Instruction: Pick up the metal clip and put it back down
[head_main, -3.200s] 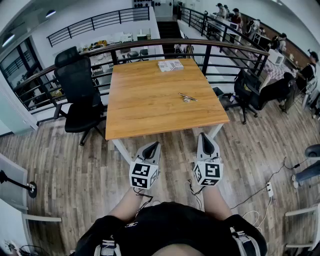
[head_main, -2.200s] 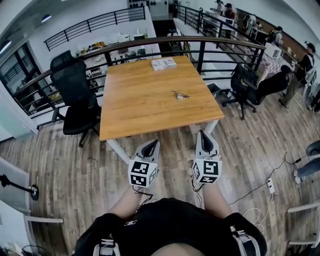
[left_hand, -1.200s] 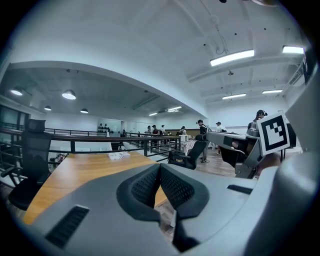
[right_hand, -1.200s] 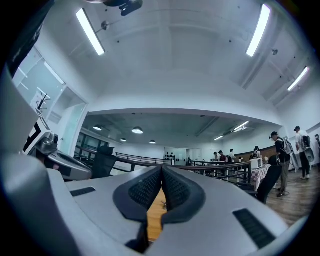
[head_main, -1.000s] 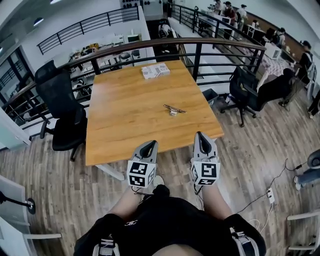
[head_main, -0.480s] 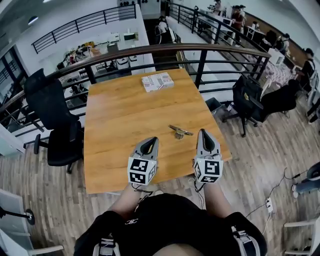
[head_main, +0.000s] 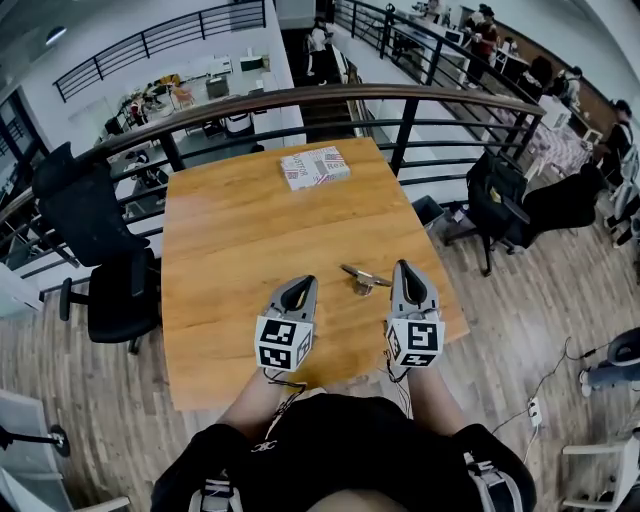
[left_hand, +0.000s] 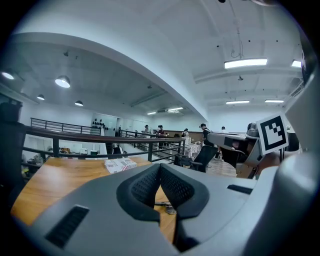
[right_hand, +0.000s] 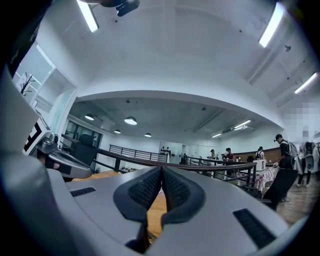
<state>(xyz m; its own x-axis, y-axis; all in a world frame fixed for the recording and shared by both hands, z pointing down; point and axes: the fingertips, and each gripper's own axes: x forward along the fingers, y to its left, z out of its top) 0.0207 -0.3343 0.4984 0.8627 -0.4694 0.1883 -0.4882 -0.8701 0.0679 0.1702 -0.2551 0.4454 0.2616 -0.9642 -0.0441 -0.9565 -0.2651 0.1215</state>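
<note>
Approach step, pick not begun. Clip (head_main: 362, 277) lies flat on table (head_main: 230, 240), near front right edge, just left of right gripper (head_main: 407, 283) tip, untouched. Both tools clenched, nothing between jaws; left gripper (head_main: 297, 293) well apart from clip.

Likely needed: open right jaws, tip nose down, straddle clip's raised part, close, lift slightly, set down flat.

Versus earlier frames: grippers were over floor short of table, now over its near edge. Clip's place on table unchanged.

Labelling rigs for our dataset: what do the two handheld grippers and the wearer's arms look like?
Both the left gripper and right gripper are grey tapered shells with dark ribbed pads on the tongs, each carrying a black-and-white marker cube. Thin cables trail beneath. Black top, bare forearms.
</note>
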